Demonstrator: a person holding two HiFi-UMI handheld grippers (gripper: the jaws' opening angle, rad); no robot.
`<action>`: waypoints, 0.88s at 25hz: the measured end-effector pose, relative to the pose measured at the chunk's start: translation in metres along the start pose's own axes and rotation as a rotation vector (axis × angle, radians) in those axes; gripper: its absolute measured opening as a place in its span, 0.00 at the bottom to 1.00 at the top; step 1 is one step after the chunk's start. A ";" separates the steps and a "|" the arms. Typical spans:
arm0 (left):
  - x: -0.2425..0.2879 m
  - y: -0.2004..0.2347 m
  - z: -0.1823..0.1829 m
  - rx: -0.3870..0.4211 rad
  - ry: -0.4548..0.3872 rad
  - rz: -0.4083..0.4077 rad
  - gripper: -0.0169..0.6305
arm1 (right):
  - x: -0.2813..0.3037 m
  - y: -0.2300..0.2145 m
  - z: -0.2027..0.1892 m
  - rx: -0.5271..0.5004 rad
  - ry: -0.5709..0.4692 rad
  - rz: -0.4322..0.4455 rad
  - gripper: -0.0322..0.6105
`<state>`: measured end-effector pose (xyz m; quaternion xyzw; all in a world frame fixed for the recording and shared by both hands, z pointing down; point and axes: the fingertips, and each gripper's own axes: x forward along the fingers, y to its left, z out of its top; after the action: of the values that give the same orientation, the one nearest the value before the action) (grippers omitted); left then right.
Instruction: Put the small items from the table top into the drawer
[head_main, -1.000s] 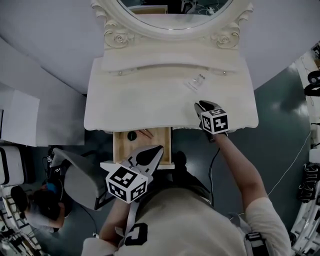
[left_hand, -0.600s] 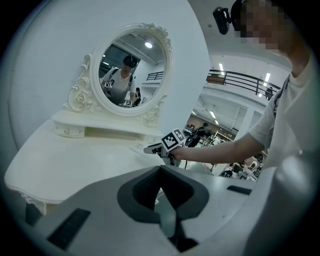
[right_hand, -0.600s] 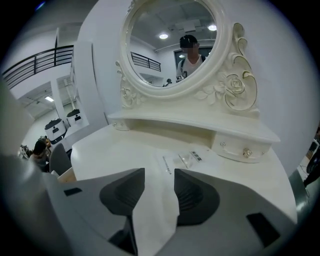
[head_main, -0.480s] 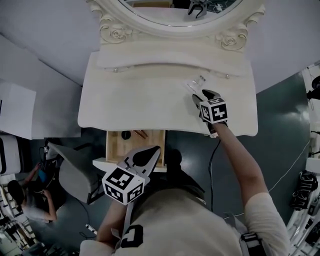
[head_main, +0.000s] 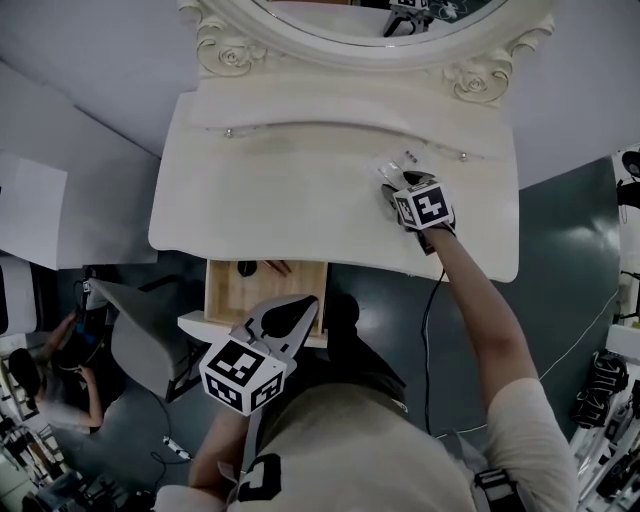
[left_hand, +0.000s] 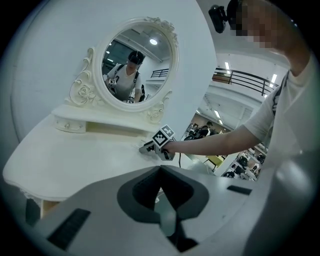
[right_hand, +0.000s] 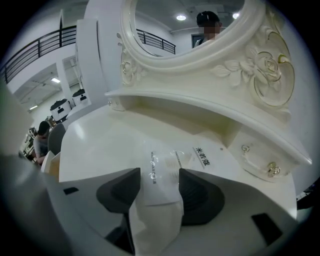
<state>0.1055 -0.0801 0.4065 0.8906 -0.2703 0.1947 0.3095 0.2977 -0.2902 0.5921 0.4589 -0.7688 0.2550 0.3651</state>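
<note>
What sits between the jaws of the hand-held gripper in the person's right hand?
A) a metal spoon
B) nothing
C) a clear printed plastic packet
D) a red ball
C: the right hand-held gripper, whose jaws have just been opening, straddles the clear printed plastic packet on the cream-white dressing table without pinching it.

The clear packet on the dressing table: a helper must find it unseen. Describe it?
On the cream-white dressing table with the oval mirror, look at the top's right rear, before the low shelf. The flat clear plastic packet lies there, the only loose thing on the top, see-through with a white printed label.
</note>
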 end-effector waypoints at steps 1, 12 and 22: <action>0.000 0.001 0.000 -0.002 0.000 0.000 0.11 | 0.002 -0.001 -0.001 0.001 0.005 0.006 0.41; 0.001 0.006 -0.008 -0.018 0.005 -0.007 0.11 | 0.001 -0.003 0.000 -0.020 -0.076 0.036 0.41; -0.004 0.006 -0.013 -0.026 0.005 -0.005 0.11 | 0.000 -0.008 0.000 0.024 -0.069 0.010 0.25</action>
<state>0.0961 -0.0745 0.4163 0.8868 -0.2700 0.1925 0.3220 0.3053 -0.2938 0.5928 0.4680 -0.7802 0.2499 0.3313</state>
